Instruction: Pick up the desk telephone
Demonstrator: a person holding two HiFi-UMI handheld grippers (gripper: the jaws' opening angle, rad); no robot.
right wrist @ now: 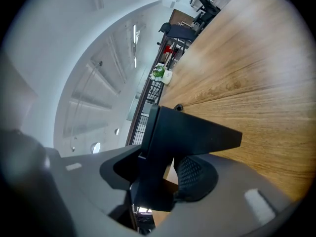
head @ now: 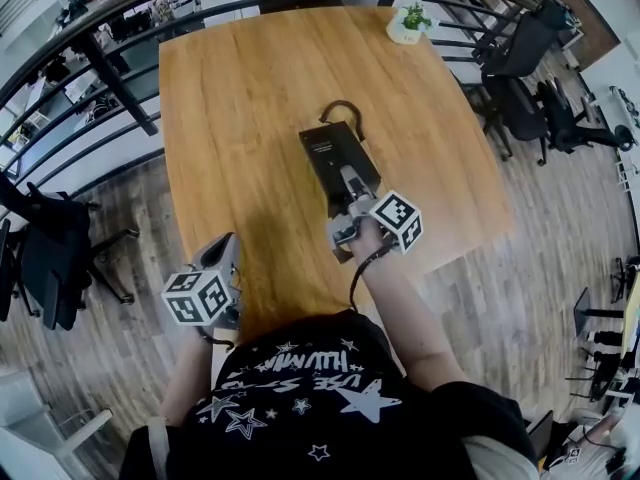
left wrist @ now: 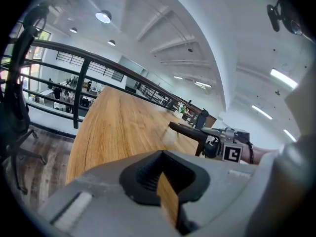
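Ok so your right gripper [head: 348, 200] is clamped on the telephone [head: 330, 153], biting the end nearest you. You've got that claw rolled onto its side, with one jaw over the top of the phone and one under it. In the right gripper view both black pads press flat against the body with no daylight between.

The telephone itself is a flat, matte black slab. It's roughly rectangular from above, with some faint pale markings toward its far end. From the side it's a wedge: thick along one edge, tapering to a thin lip. A dark cord [head: 338, 106] curls out of the far end in a loop and lies on the wood.

Where it is: over the middle of the wooden table [head: 250, 98], a bit toward your right, pointing away from you. In the left gripper view it looks raised, with a soft shadow under it. I can't tell for sure if the far end is fully clear of the wood.

Your left gripper [head: 222, 248] hangs at the near left corner of the table, well apart from the phone. Its jaws are pulled in together with just a thin sliver of table showing between them, and there's nothing in them.

A small potted plant [head: 408, 23] sits at the far right corner.
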